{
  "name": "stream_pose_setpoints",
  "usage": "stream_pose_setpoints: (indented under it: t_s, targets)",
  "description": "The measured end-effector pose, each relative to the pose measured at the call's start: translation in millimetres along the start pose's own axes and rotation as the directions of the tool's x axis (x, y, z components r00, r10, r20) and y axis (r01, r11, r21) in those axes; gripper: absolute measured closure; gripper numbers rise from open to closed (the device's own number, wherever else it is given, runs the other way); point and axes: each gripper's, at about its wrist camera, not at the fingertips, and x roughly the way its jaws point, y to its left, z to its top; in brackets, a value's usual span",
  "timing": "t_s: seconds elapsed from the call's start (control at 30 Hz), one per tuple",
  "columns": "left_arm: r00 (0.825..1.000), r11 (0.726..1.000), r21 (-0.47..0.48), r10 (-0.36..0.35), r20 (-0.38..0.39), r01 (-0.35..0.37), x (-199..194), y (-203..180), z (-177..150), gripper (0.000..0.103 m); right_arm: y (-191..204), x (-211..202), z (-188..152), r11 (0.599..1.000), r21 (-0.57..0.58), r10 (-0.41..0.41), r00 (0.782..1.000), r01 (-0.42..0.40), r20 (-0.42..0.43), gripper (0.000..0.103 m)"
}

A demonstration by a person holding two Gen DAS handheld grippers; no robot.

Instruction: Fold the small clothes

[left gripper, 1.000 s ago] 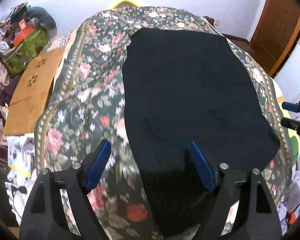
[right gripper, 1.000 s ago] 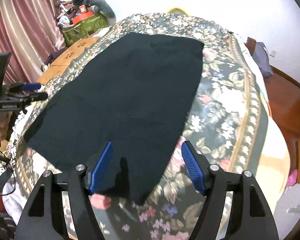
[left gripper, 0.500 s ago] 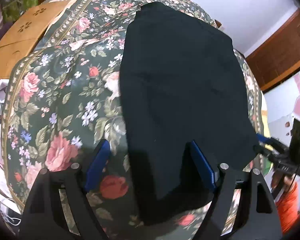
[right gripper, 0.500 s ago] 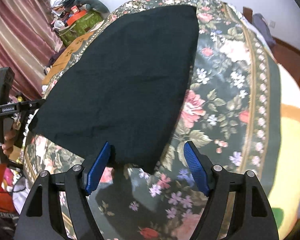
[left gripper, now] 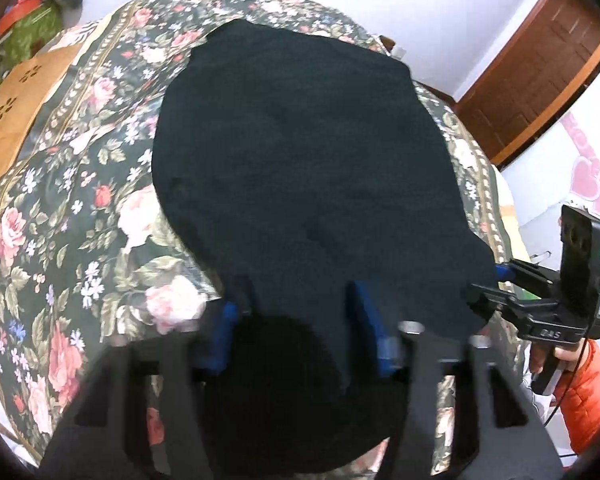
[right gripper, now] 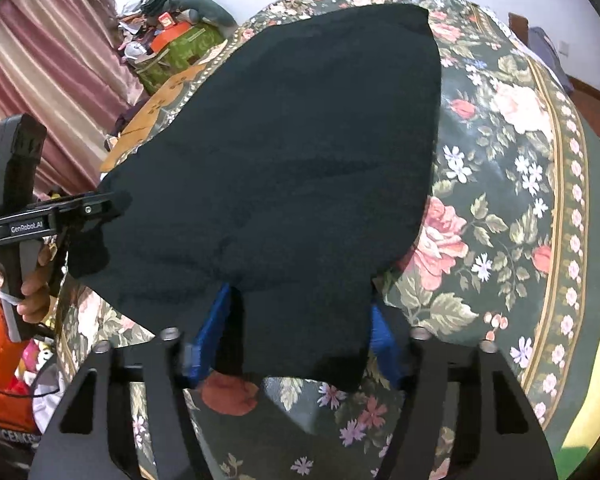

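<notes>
A black garment (left gripper: 300, 168) lies spread flat on a floral bedspread (left gripper: 80, 208); it also shows in the right wrist view (right gripper: 300, 152). My left gripper (left gripper: 296, 320) is open, its blue fingers either side of the garment's near left corner, which drapes between them. My right gripper (right gripper: 300, 328) is open, straddling the near right corner in the same way. Each gripper also appears in the other's view, at the garment's edge: the right one (left gripper: 496, 280) and the left one (right gripper: 100, 208).
The bedspread (right gripper: 520, 200) falls away at the near edge. A brown cardboard sheet (left gripper: 12, 112) and a green bag (right gripper: 180, 52) with clutter lie at the far left. A wooden door (left gripper: 540, 64) stands at the right, pink curtains (right gripper: 40, 80) at the left.
Both grippers have moved forward and down onto the garment's near corners. The cloth edge now lies between each pair of fingers, where before the fingers hung above it.
</notes>
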Motion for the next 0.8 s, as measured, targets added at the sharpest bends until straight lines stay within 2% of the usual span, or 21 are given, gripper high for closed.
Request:
stream_pose_setpoints:
  t_s: [0.03, 0.1, 0.2, 0.27, 0.47, 0.8]
  targets:
    - [1.000, 1.000, -0.003, -0.009, -0.003, 0.009, -0.2, -0.6, 0.9, 0.083, -1.5, -1.4, 0.7, 1.000, -0.001, 0.005, 1.000, -0.005, 0.005, 0.064]
    - [0.999, 0.999, -0.015, -0.031, -0.015, 0.031, 0.5, -0.9, 3.9, 0.090, 0.3, -0.8, 3.0, 1.000, -0.002, 0.014, 1.000, -0.014, 0.011, 0.076]
    - [1.000, 1.000, 0.003, -0.018, -0.018, 0.018, -2.3, -4.4, 6.8, 0.091, 1.0, -7.6, 5.8, 1.000, -0.016, 0.024, 0.999, -0.023, 0.029, 0.087]
    - [1.000, 1.000, 0.017, -0.009, -0.009, 0.009, -7.3, -7.0, 9.4, 0.091, 2.5, -16.1, 9.0, 0.999, -0.030, 0.033, 0.998, -0.031, 0.052, 0.089]
    - [0.998, 0.999, 0.035, -0.034, 0.051, 0.032, -36.7, -16.2, 32.9, 0.092, 10.4, -42.5, 31.4, 0.996, -0.083, 0.040, 0.992, -0.030, 0.122, 0.090]
    - [0.989, 0.997, 0.036, -0.069, 0.132, 0.065, -62.4, -21.4, 103.0, 0.092, 18.1, -68.0, 91.3, 0.990, -0.136, 0.006, 0.969, 0.029, 0.249, 0.090]
